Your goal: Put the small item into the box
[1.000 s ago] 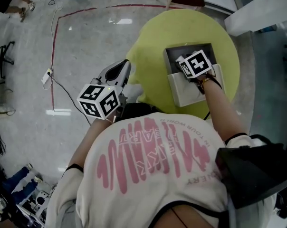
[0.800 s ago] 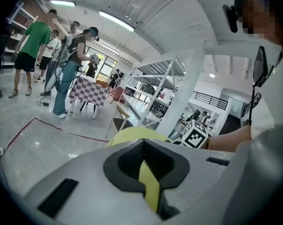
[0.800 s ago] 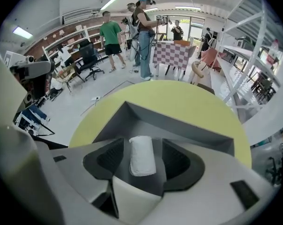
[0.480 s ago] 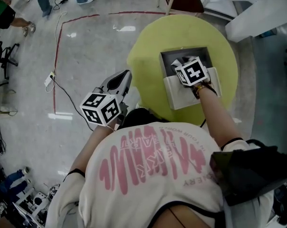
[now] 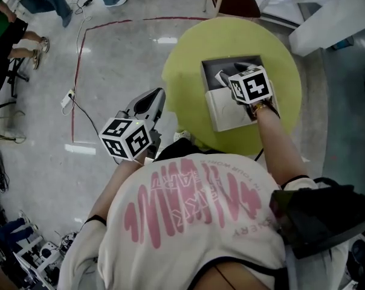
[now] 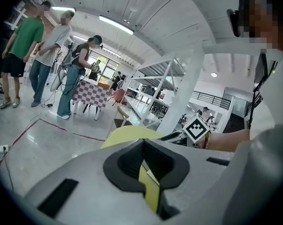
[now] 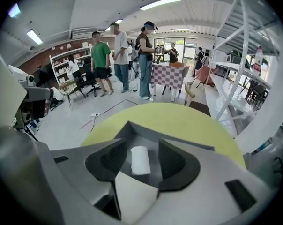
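The round table [image 5: 188,83] fills the upper middle of the head view, bare to the left of the box [image 5: 214,71] and in a narrow band around it. The box's white flap [image 5: 228,110] lies open toward the table's lower edge.

In the right gripper view, the roll [image 7: 140,160] lies alone on the box's dark bottom, with its long axis running up the frame. The right gripper [image 7: 142,139] hangs over it with its jaws wide, though they have just closed slightly. The roll shows between the pads, untouched.

The left gripper [image 5: 151,101] is empty with its jaws together. It is over the floor [image 5: 110,59], just off the table's left edge.
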